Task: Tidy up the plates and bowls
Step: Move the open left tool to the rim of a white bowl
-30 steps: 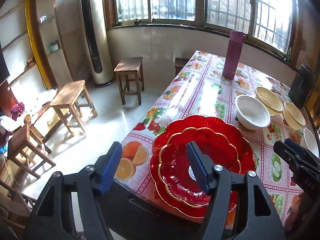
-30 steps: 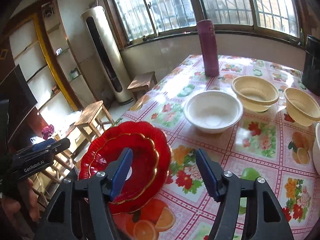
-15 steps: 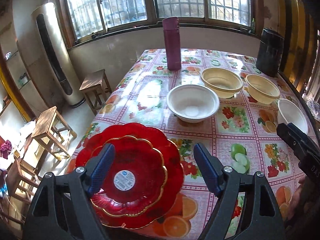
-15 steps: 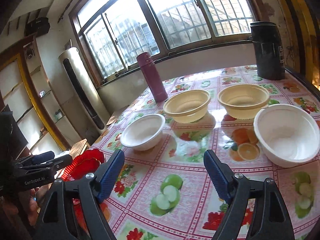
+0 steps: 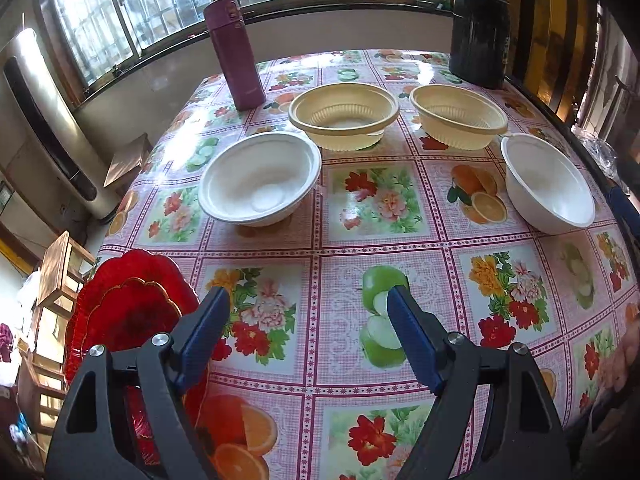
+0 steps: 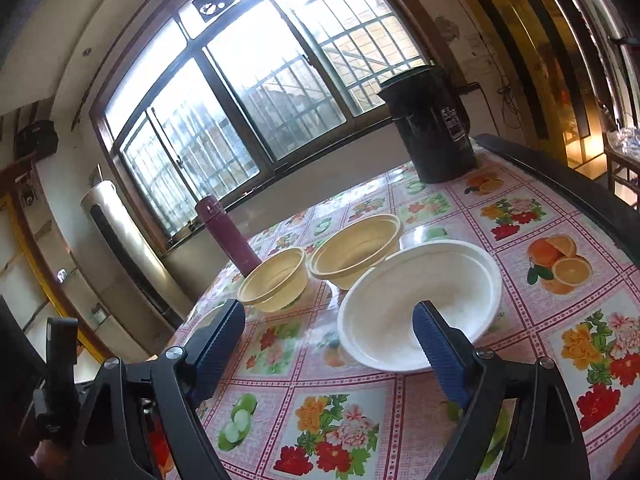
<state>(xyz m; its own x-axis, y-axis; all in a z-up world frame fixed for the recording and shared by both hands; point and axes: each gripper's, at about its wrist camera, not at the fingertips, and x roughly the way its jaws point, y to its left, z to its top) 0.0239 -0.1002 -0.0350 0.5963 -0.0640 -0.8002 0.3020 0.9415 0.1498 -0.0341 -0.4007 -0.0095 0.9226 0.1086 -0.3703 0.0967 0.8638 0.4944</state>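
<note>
Two stacked red plates [image 5: 128, 312] lie at the table's near left corner, partly behind my left finger. Two white bowls [image 5: 260, 178] [image 5: 548, 184] and two cream bowls [image 5: 344, 114] [image 5: 458, 116] stand apart on the flowered tablecloth. My left gripper [image 5: 308, 312] is open and empty above the near table, right of the plates. My right gripper [image 6: 326, 330] is open and empty, with the near white bowl [image 6: 420, 300] just beyond its right finger. The cream bowls [image 6: 276, 280] [image 6: 356, 248] stand behind it.
A maroon flask [image 5: 236, 52] and a black kettle [image 5: 478, 34] stand at the table's far side by the window. The kettle [image 6: 430, 128] also shows in the right wrist view. Wooden stools [image 5: 60, 264] and a tall air conditioner [image 5: 44, 120] are left of the table.
Both grippers have swung right, away from the red plates and toward the bowls. The right gripper now faces the right-hand white bowl closely. Both stayed open and empty.
</note>
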